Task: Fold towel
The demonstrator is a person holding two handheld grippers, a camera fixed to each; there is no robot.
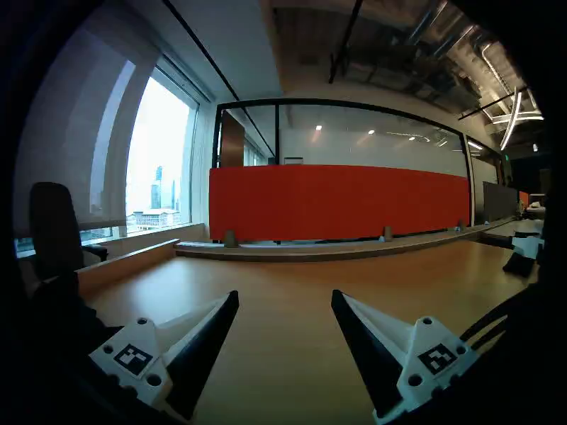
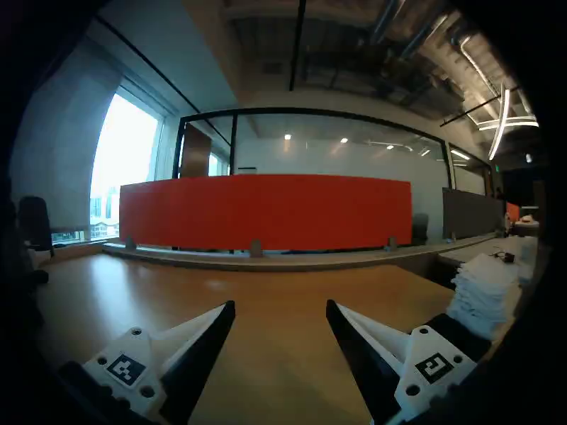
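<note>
In the right gripper view a stack of folded white towels (image 2: 489,294) stands on the wooden table (image 2: 283,297) at the right edge. My right gripper (image 2: 280,308) is open, low over the bare tabletop, left of that stack with nothing between its fingers. In the left gripper view my left gripper (image 1: 285,296) is also open above the wooden table (image 1: 298,283), holding nothing. At the far right of that view part of the other gripper (image 1: 526,251) shows, white and black.
A red divider panel (image 2: 266,212) runs along the far edge of the table, with glass behind it. A black office chair (image 1: 53,227) stands at the left by the window (image 1: 156,170). More desks lie at the far right.
</note>
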